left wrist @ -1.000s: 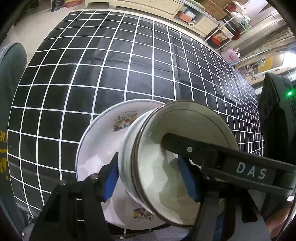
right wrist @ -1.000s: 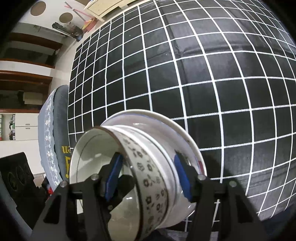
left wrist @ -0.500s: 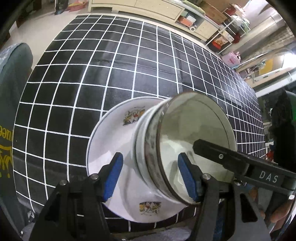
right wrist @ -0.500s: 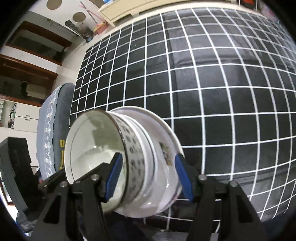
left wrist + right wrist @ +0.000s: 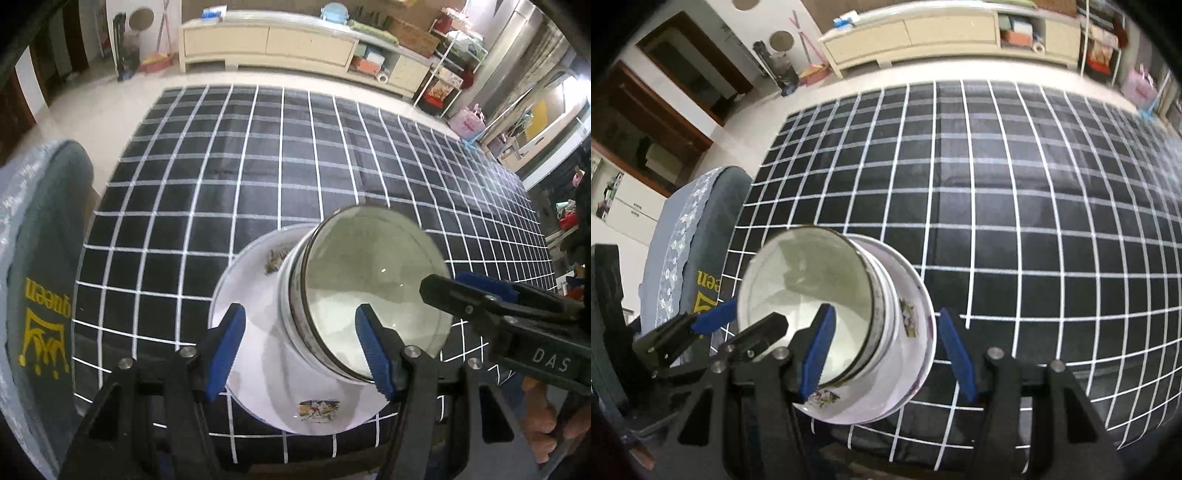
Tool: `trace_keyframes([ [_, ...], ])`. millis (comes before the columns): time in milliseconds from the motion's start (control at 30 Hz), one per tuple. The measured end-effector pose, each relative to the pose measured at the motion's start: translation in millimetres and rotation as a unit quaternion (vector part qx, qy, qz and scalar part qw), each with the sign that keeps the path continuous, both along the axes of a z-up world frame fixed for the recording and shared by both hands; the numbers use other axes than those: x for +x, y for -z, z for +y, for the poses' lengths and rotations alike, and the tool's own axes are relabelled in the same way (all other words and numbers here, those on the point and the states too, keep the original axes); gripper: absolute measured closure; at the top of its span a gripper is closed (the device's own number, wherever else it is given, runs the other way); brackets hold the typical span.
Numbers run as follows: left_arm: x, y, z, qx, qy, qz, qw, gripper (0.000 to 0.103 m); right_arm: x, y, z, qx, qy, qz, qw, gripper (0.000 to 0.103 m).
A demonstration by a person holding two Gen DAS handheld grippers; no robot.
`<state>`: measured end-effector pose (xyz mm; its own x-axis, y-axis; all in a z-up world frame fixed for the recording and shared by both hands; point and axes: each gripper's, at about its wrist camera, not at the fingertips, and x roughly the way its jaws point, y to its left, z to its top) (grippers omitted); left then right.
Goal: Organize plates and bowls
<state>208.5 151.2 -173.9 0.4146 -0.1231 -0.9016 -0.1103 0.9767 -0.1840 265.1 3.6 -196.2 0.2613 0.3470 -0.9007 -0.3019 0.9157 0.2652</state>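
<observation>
Plate (image 5: 258,354): centre hidden under bowl (image 5: 369,280).
Bowl base: hidden, seemingly resting on plate.
Cushion (image 5: 40,295): cut by left edge.
Shelf items: too small to tell.

A table under a black cloth (image 5: 229,192) ruled in a white grid carries the things; the cloth covers it edge to edge and hangs over the near side; directly on it, just below and ahead of both grippers' fingers, lies a white plate (image 5: 255,280) with small printed motifs; a stack of bowls (image 5: 812,291) stands on that plate; the cloth stretches bare beyond.
</observation>
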Motion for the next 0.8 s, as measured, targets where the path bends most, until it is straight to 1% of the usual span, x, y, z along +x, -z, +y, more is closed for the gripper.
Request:
trace_keyframes([
  [167, -20, -29, -5, 0.003, 0.000, -0.043, 0.9991, 0.043, -17, -24, -4, -0.006, -0.008, -0.040, 0.999, 0.040],
  [300, -40, -52, -22, 0.037, 0.011, -0.076, 0.9963, 0.043, -40, -45, -8, -0.025, -0.021, -0.085, 0.996, 0.040],
  [400, -51, -63, -33, 0.044, 0.024, -0.092, 0.9945, 0.043, -54, -56, -15, -0.025, -0.024, -0.101, 0.994, 0.040],
  [500, -66, -73, -44, 0.043, 0.033, -0.104, 0.9931, 0.043, -68, -64, -24, -0.027, -0.014, -0.118, 0.992, 0.040],
  [600, -81, -80, -51, 0.056, 0.024, -0.122, 0.9907, 0.043, -83, -71, -33, -0.038, -0.009, -0.139, 0.990, 0.040],
  [800, -111, -84, -54, 0.040, 0.004, -0.139, 0.9895, 0.043, -107, -81, -49, -0.050, 0.000, -0.165, 0.985, 0.040],
])
